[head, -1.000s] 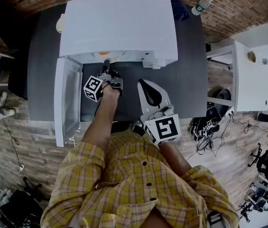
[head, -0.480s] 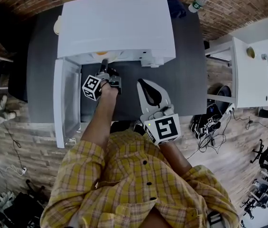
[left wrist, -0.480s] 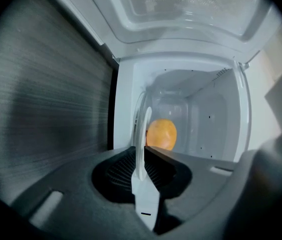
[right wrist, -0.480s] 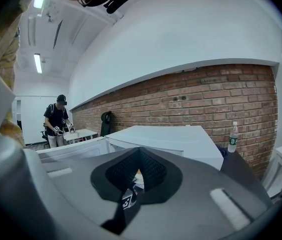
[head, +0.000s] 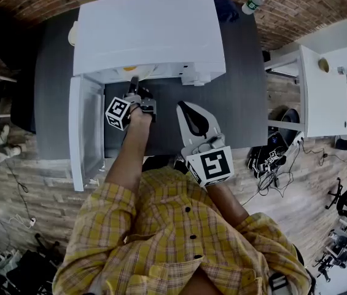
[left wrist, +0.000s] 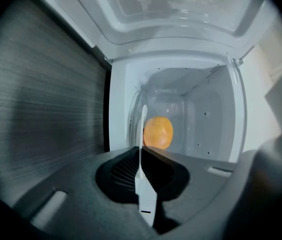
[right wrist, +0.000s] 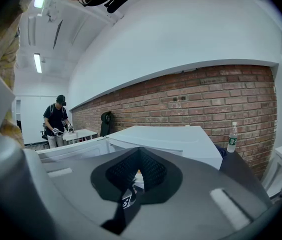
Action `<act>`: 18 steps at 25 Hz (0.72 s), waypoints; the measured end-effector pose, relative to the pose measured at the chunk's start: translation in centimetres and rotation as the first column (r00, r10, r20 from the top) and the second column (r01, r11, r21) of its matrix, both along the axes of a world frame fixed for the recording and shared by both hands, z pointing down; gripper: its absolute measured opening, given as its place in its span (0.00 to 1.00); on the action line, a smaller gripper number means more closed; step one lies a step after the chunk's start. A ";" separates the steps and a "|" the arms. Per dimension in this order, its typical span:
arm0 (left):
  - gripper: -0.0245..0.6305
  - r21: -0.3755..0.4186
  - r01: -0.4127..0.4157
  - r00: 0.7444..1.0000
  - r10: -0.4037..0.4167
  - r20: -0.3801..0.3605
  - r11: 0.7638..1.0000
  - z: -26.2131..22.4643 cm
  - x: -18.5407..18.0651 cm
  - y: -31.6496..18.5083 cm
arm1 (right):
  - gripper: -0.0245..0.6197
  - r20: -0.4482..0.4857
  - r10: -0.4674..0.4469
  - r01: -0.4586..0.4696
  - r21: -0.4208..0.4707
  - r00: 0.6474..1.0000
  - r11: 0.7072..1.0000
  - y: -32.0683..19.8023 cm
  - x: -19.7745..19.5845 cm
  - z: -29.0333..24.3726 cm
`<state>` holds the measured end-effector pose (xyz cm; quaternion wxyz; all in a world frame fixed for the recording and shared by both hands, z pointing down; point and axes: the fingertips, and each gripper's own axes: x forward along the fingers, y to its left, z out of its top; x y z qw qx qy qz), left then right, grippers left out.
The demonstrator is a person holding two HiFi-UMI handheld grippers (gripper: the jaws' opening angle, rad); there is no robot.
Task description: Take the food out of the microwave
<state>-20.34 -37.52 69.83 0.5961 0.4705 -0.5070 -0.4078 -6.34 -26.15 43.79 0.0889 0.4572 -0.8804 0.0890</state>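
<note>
The food is a smooth, round orange lump at the centre of the left gripper view, on a thin white plate inside the white microwave. Its door stands wide open at frame left, above the dark table. The left gripper has just been closing its jaws and now pinches the plate's rim. The right gripper is narrow and empty

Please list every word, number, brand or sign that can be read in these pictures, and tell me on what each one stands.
No text can be read anywhere.
Water bottle: green label, print too small to read.
Two marker cubes: black-and-white square patterns, no letters.
Microwave: no label or number visible.
</note>
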 end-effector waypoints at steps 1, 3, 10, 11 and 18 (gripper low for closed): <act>0.05 -0.001 0.001 1.000 -0.001 0.000 1.000 0.0 0.0 0.0 | 0.05 0.000 -0.002 0.002 0.000 1.000 1.000 0.0 0.0 0.0; 0.05 -0.001 0.004 1.000 -0.004 0.000 1.000 -0.1 0.0 0.1 | 0.05 -0.001 -0.005 0.005 0.003 1.000 1.000 0.2 -0.1 -0.1; 0.05 0.004 0.007 1.000 -0.007 -0.004 1.000 -0.5 0.0 0.6 | 0.05 0.001 -0.006 0.006 0.005 1.000 1.000 0.5 0.2 -0.1; 0.05 0.006 0.010 1.000 -0.010 -0.008 1.000 -0.7 0.0 0.7 | 0.05 0.002 -0.007 0.007 0.006 1.000 1.000 0.6 0.3 -0.1; 0.05 0.017 0.016 1.000 -0.016 -0.010 1.000 -1.7 0.3 1.6 | 0.05 0.005 -0.013 0.013 0.011 1.000 1.000 1.2 0.8 -0.2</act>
